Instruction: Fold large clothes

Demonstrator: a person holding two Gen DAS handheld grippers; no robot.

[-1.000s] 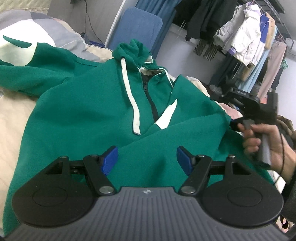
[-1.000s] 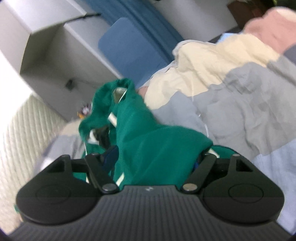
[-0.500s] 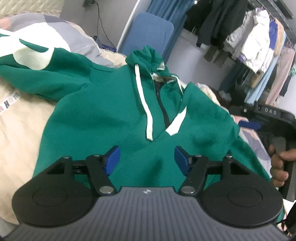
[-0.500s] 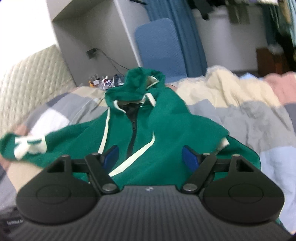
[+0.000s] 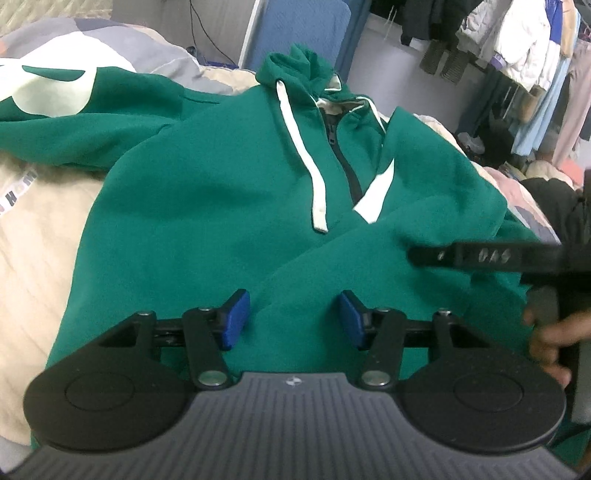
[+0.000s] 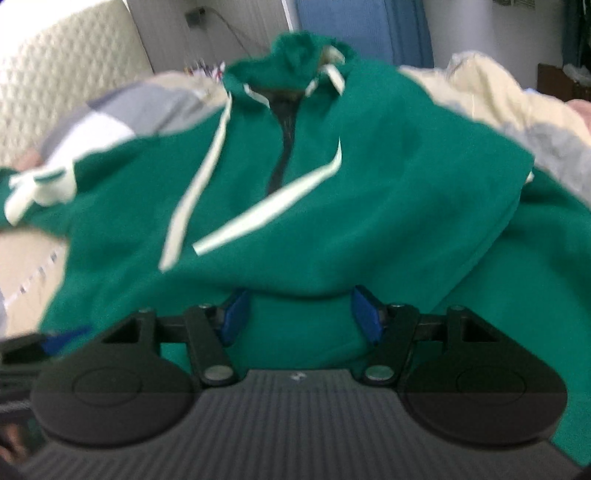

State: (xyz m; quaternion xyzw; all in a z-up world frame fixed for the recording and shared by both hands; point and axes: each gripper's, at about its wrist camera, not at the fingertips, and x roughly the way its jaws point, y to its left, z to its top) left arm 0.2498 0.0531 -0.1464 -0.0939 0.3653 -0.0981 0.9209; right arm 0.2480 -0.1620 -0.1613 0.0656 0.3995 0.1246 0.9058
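A green hoodie [image 5: 207,192] with white drawstrings and a dark zip lies face up on the bed, hood at the far end. Its right sleeve is folded across the chest [image 5: 424,206]; its left sleeve [image 5: 66,122], with a white patch, stretches out to the left. My left gripper [image 5: 291,317] is open and empty just above the lower body. My right gripper [image 6: 301,317] is open, with a fold of green cloth lying between the blue pads; its black body also shows at the right of the left wrist view [image 5: 480,254]. The hoodie fills the right wrist view [image 6: 332,177].
The bed has a beige and grey patchwork quilt [image 5: 33,229]. A blue chair back [image 5: 303,33] stands behind the hood. Clothes hang on a rack [image 5: 524,55] at the far right. A padded headboard [image 6: 66,66] is at the left in the right wrist view.
My right gripper has let go of the right sleeve, which now lies folded across the chest, and has swung round to the hem side. My left gripper stayed open and moved little.
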